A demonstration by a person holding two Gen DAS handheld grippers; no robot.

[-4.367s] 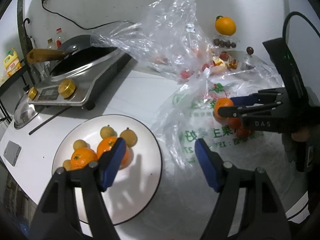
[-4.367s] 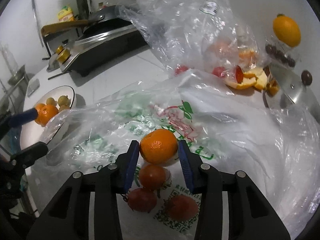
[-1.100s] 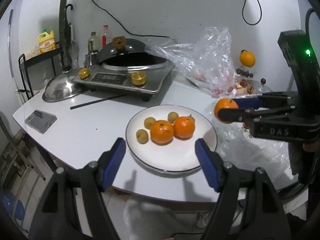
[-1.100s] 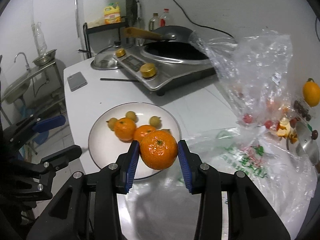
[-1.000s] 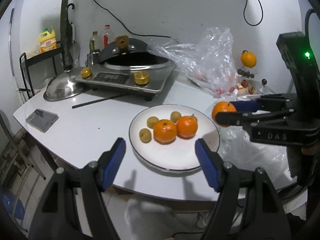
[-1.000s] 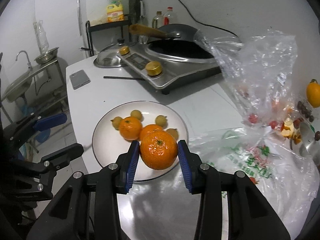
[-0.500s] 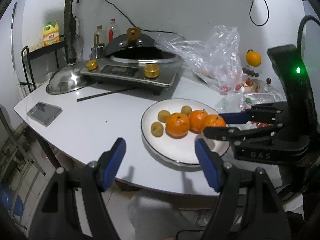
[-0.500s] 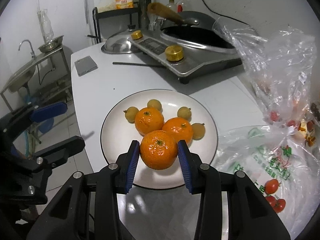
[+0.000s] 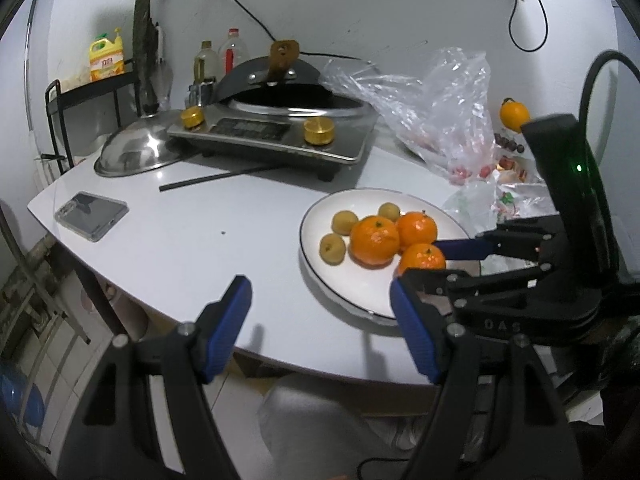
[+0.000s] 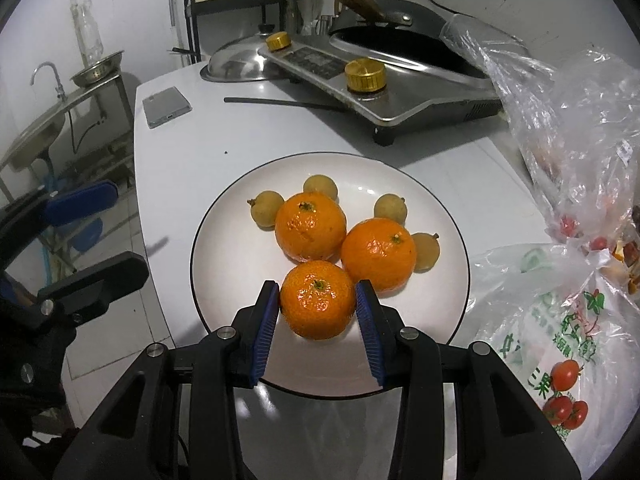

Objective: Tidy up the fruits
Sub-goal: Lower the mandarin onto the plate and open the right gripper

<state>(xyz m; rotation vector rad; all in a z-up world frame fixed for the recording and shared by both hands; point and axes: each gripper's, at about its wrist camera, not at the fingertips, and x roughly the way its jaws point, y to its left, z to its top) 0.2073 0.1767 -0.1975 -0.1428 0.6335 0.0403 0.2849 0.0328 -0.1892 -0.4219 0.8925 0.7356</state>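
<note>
Right tongs (image 10: 317, 307) clenched on mandarin (image 10: 318, 299), low over plate (image 10: 448, 216) near bench's front edge, just beside two plated mandarins. Free spot lies directly beneath. Left tongs (image 9: 320, 330) released, off the bench edge.

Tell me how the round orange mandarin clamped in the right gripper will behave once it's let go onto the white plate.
The mandarin is round, so it may roll on the smooth white plate. The two mandarins behind it would likely stop it. It keeps its shape in the right gripper, so it seems fairly firm.
</note>
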